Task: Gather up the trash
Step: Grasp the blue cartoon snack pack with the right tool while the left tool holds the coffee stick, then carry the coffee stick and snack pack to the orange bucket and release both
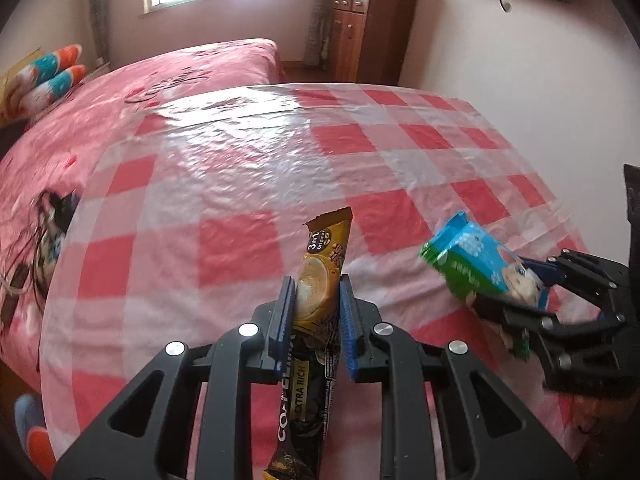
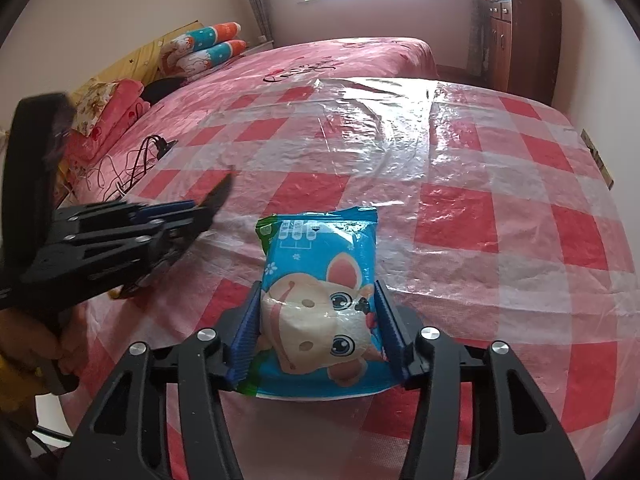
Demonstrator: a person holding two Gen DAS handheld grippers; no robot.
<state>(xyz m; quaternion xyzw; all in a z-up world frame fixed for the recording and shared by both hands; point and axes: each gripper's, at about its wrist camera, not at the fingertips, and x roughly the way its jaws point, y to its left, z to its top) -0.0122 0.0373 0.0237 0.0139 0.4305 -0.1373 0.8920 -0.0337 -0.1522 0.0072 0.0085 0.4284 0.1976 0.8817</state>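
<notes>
My left gripper [image 1: 318, 284] is shut on a brown and gold coffee sachet [image 1: 325, 252], which stands upright between the blue pads, above the checked table [image 1: 240, 184]. My right gripper [image 2: 317, 287] is shut on a blue wipes pack [image 2: 320, 264] with a cartoon animal on it; its pads press both sides of the pack. In the left wrist view the right gripper [image 1: 508, 286] holds that pack [image 1: 472, 256] at the right, just above the table. In the right wrist view the left gripper [image 2: 200, 208] is at the left, with the sachet's dark end [image 2: 222, 192] sticking out.
The table's red and white cloth [image 2: 480, 200] lies under clear plastic. Behind it is a pink bed [image 2: 340, 60] with pillows [image 2: 208, 48] and black cables [image 2: 136, 160]. A wooden cabinet [image 2: 520, 32] stands at the back right. A hand [image 2: 24, 344] grips the left tool.
</notes>
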